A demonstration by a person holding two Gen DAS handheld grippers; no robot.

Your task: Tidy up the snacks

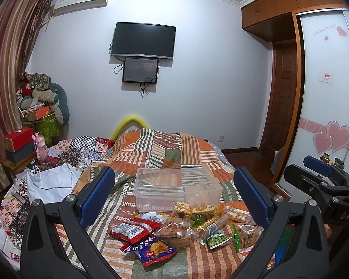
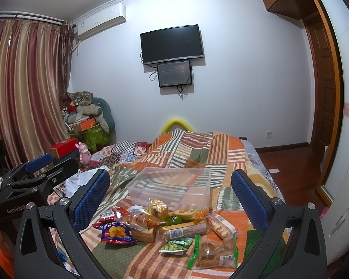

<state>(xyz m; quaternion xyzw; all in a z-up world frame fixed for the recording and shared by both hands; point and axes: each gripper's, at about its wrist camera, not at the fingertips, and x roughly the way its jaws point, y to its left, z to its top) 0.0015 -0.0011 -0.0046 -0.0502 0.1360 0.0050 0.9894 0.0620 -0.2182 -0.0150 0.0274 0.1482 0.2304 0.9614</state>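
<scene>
1. A pile of snacks [image 1: 181, 227] sits on a bed with a stripy patchwork blanket [image 1: 174, 153]. The packs lie touching and partly on top of each other, so they look dumped there, ready to be sorted.

2. Just behind the pile stands a clear plastic box [image 1: 178, 188]. It has no lid on and looks almost empty. I think the snacks are meant to go in it, so it waits close to them.

3. The left gripper [image 1: 174, 197] hangs above the pile with its two blue pads far apart. Nothing is between them. It is wide open, I think, so it can fit around a fat pack.

4. The right gripper [image 2: 171, 200] is the same: blue pads spread wide and holding nothing. It hovers over the right part of the pile.

5. At the front left lie a red bag [image 1: 135, 230] and a blue chips bag [image 1: 154, 252]. They are near the left gripper.

6. At the front right are a small green pea pack [image 2: 176, 246] and a clear bag of cookies with a green edge [image 2: 215, 253]. They are closer to the right gripper.

7. No snack seems packed yet, so the job looks like it is only starting.

8. The bags are thin and crinkly, so I think a soft squeeze is best, or the chips could break.
</scene>
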